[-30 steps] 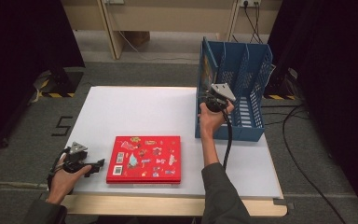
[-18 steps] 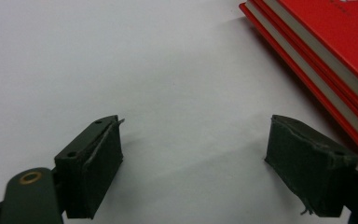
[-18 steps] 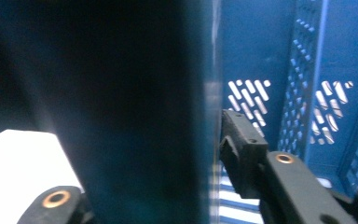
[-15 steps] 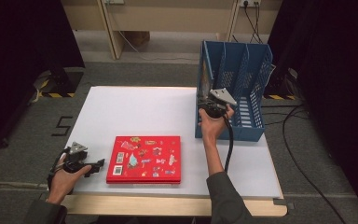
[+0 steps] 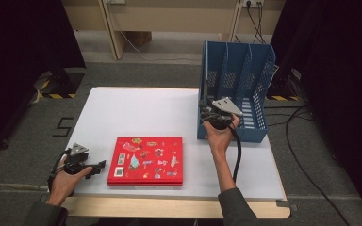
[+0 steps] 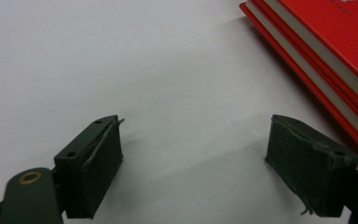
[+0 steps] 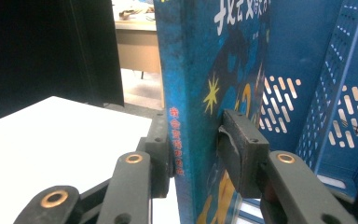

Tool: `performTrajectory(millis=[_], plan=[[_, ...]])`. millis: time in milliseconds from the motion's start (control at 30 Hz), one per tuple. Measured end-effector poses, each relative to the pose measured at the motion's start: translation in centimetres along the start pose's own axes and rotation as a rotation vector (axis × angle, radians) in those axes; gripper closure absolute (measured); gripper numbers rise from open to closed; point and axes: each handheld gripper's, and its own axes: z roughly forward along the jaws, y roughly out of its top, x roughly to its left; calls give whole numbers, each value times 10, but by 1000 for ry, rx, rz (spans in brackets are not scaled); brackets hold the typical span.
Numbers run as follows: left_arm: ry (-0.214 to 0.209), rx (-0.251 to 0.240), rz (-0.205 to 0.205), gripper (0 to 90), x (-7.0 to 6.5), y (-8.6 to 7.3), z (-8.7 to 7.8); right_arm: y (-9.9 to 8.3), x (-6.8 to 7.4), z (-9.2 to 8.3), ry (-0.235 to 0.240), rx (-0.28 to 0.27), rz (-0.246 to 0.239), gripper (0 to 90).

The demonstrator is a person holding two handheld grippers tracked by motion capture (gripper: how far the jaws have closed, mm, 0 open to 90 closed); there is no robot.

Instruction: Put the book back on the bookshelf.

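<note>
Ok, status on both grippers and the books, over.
Left gripper open, empty, beside red book. Right gripper jaws just closing around upright blue book at blue rack. Nothing in the way.

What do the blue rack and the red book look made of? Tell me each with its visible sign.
Blue rack: probably moulded plastic, matte, judging by its uniform colour and the slotted walls and dividers. Red book: likely a card cover with a slightly glossy printed face; the left gripper view shows pale page edges between red boards, so paper inside.
</note>
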Motion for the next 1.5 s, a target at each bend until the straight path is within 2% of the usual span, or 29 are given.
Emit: performTrajectory(millis=[33, 133, 367, 500, 867, 933, 1133, 1200, 1233, 1367, 1500], plan=[[0, 0, 0, 169, 0, 0, 0, 2, 0, 3, 2, 6, 17, 653], [1, 0, 0, 169, 0, 0, 0, 3, 0, 9, -9, 9, 6, 653], [-1, -3, -1, 171, 0, 0, 0, 8, -4, 29, -22, 14, 25, 643], [0, 0, 3, 169, 0, 0, 0, 8, -3, 29, -27, 13, 31, 640], [-1, -2, 0, 169, 0, 0, 0, 7, -2, 28, -2, 15, 62, 601], [-1, -2, 0, 170, 0, 0, 0, 6, -2, 24, 17, 12, 74, 566], [0, -2, 0, 171, 0, 0, 0, 2, -4, 13, 27, 13, 107, 492], [0, -2, -1, 171, 0, 0, 0, 2, -3, 2, 45, 15, 127, 473], [0, -2, -1, 171, 0, 0, 0, 2, -3, 2, 45, 15, 127, 473], [1, -3, -3, 171, 0, 0, 0, 3, 4, -17, 61, 23, 78, 427], [2, -2, 0, 171, 0, 0, 0, 0, 8, -30, 82, 35, 78, 407]])
